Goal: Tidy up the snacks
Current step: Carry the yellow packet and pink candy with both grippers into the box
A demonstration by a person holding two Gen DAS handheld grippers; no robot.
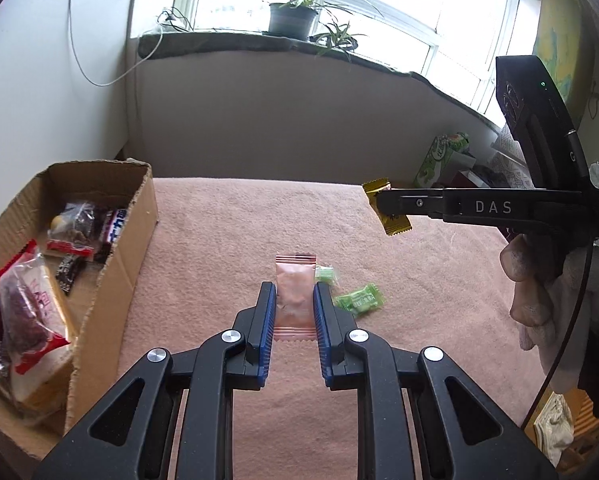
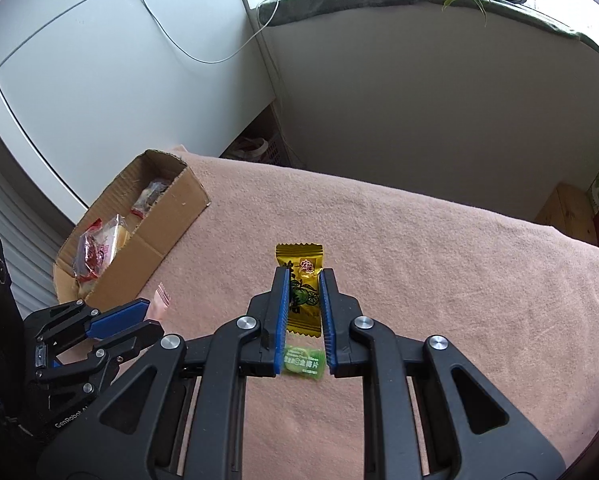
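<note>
While gripped, gold packet point(image 2: 302, 292) lengthwise between jaws

Snacks out and snacks in the box

A pink packet point(image 1: 294, 298), a yellow packet point(image 2: 302, 288), green candies point(image 1: 359, 300); more snacks fill the cardboard box point(image 1: 111, 256).

The cardboard box point(image 1: 111, 232) sits at the left edge of the blanket-covered counter point(image 1: 239, 220), packed with snacks point(image 1: 31, 308). A sachet point(image 1: 295, 296) lies mid-counter, two small candies point(image 1: 359, 300) just right of it. Farther right, a wrapped snack point(image 2: 301, 284) sits between the right gripper's point(image 2: 303, 276) fingers.
</note>
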